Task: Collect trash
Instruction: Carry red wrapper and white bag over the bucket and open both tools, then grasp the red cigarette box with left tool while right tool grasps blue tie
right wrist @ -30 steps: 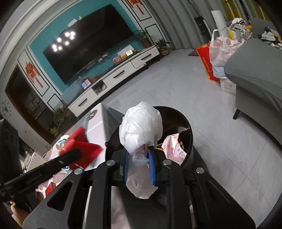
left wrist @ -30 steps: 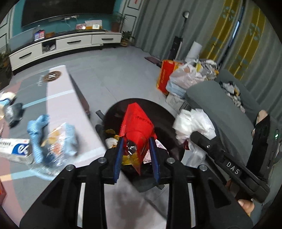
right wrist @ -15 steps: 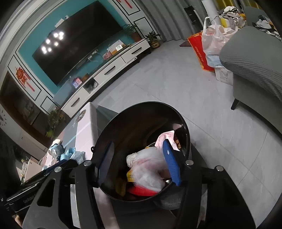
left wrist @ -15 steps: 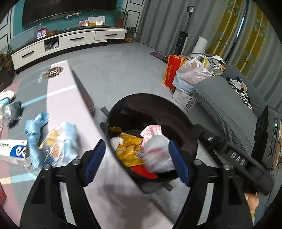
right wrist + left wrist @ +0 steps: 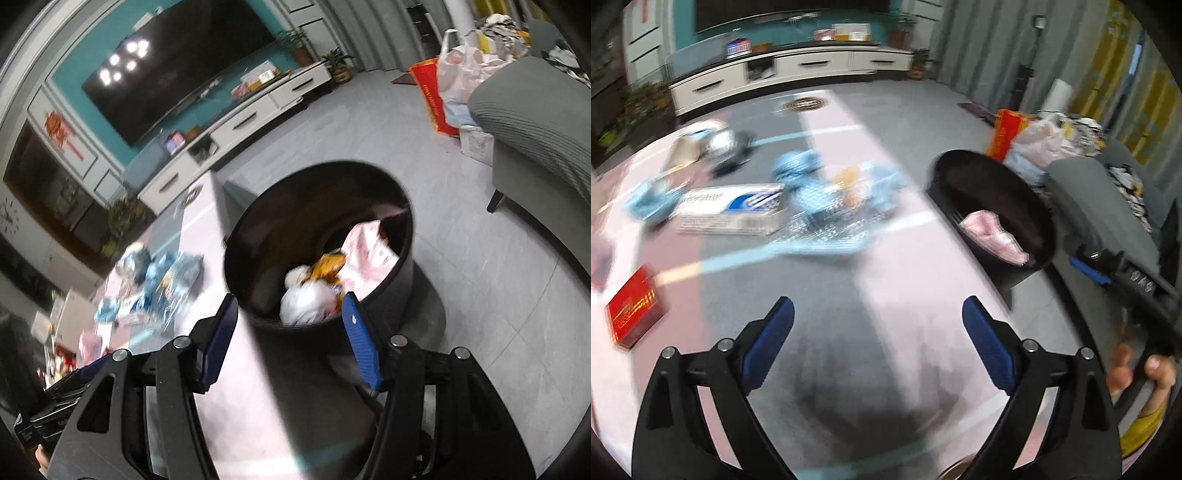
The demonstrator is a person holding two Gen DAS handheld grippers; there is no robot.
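Both jaws gape wide and empty: the left gripper (image 5: 877,332) has swung from the black bin (image 5: 993,218) to the pink-and-grey table (image 5: 905,295), the right gripper (image 5: 290,332) hangs at the bin's rim (image 5: 369,295). Inside lie the white bag (image 5: 303,301) dropped a second ago and a pink wrapper (image 5: 367,247). Lettering on the white-and-blue box (image 5: 733,212) is blurred; a blue wrapper (image 5: 842,192) and red packet (image 5: 633,308) also await.
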